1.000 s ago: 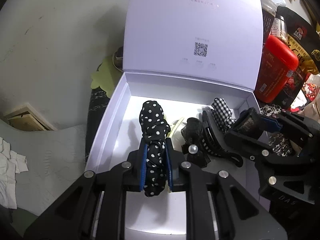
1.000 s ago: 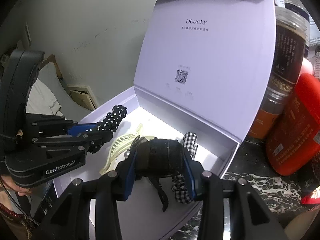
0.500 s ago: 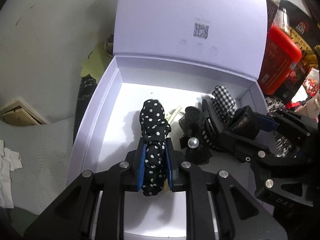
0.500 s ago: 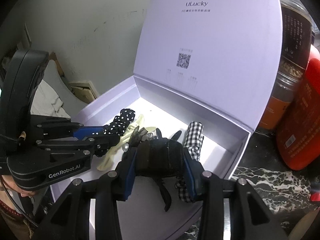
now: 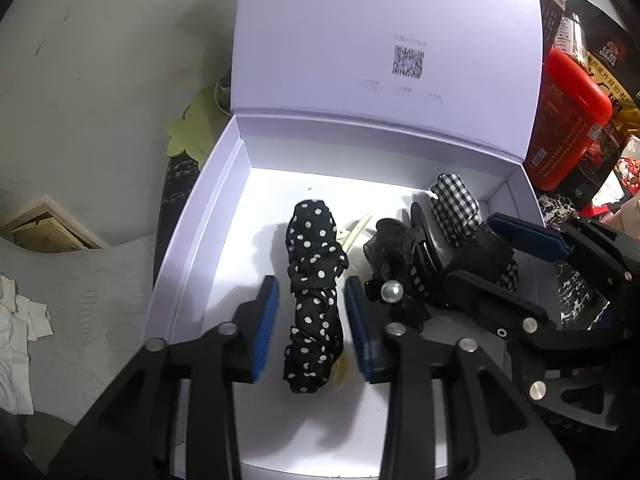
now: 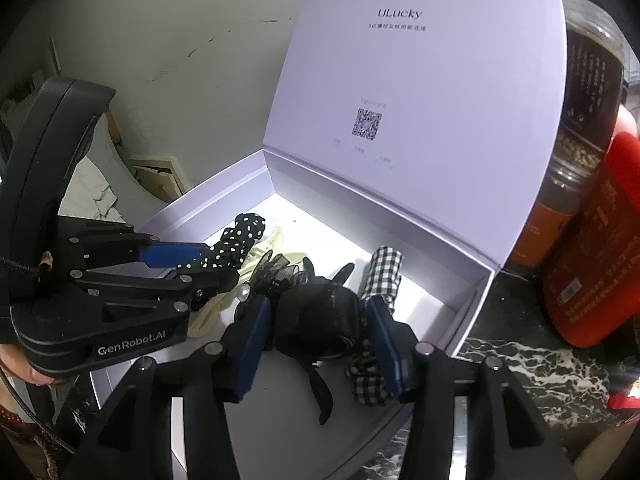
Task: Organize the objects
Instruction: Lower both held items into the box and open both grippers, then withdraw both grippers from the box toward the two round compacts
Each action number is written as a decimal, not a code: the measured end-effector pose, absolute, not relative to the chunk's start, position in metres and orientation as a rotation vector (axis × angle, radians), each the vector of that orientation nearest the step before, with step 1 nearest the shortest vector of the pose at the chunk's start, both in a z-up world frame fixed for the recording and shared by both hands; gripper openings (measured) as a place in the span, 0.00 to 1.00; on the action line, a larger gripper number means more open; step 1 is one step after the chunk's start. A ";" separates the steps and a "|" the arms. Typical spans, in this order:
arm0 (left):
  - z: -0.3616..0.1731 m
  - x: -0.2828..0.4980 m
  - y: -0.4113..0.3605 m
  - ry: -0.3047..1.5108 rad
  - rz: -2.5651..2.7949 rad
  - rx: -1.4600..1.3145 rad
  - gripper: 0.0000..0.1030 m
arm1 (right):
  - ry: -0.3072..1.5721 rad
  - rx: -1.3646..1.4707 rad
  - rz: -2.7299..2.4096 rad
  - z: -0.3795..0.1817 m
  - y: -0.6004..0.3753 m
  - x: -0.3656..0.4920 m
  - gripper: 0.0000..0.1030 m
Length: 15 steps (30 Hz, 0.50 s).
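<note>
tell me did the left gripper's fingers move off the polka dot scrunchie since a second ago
Yes. The left gripper is opening; its pads now stand clear either side of the polka dot scrunchie, which lies on the box floor.

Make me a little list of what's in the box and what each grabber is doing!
box: lilac gift box, lid up
inside: dotted scrunchie, checked scrunchie, black bow clip, cream hair clip
left gripper: fingers opening, clear of the dotted scrunchie between them
right gripper: fingers opening around a black hair piece
</note>
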<state>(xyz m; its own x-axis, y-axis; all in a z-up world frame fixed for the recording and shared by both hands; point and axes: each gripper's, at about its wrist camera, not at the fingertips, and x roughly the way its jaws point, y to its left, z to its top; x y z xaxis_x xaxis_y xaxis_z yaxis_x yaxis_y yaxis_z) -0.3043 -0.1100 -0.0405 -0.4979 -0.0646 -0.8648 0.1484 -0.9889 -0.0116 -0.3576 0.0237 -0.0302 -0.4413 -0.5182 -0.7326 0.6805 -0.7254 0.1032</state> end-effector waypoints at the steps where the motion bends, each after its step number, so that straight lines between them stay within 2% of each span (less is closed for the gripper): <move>1: -0.039 -0.303 -0.109 0.130 -2.615 1.495 0.36 | 0.269 1.005 -2.180 -0.029 0.024 -0.357 0.50; 6: -0.027 -0.296 -0.106 0.145 -2.625 1.454 0.48 | 0.246 0.996 -2.193 -0.019 0.029 -0.357 0.53; 15: -0.002 -0.276 -0.099 0.126 -2.663 1.351 0.52 | 0.239 0.949 -2.244 0.006 0.041 -0.349 0.54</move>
